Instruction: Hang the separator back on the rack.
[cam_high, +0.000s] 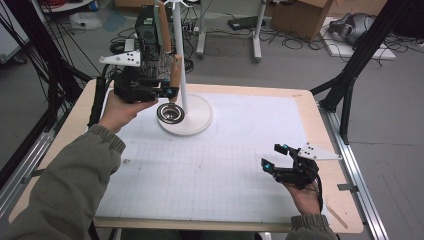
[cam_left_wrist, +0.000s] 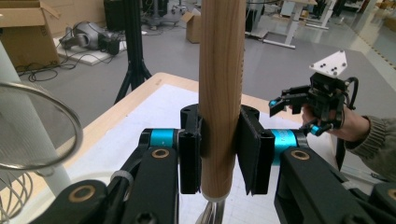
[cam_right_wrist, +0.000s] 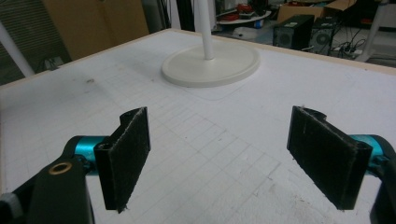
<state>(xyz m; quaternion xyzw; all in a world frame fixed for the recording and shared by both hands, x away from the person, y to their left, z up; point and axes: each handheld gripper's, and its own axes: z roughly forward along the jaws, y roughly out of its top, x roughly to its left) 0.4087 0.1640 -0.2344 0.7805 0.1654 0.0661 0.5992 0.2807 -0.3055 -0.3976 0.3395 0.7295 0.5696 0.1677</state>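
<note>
Left tongs (cam_left_wrist: 219, 154) were clamped on a round wooden handle (cam_left_wrist: 222, 93); right tongs (cam_right_wrist: 231, 158), with rough black pads, stood apart over the gridded white tabletop (cam_right_wrist: 210, 135).

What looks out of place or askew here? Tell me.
Little stands out. The left gripper clamps the wooden handle of a small metal strainer, holding it upright above the white stand's base. The right gripper rests open over the white mat. Nothing spilled or visibly damaged.
</note>
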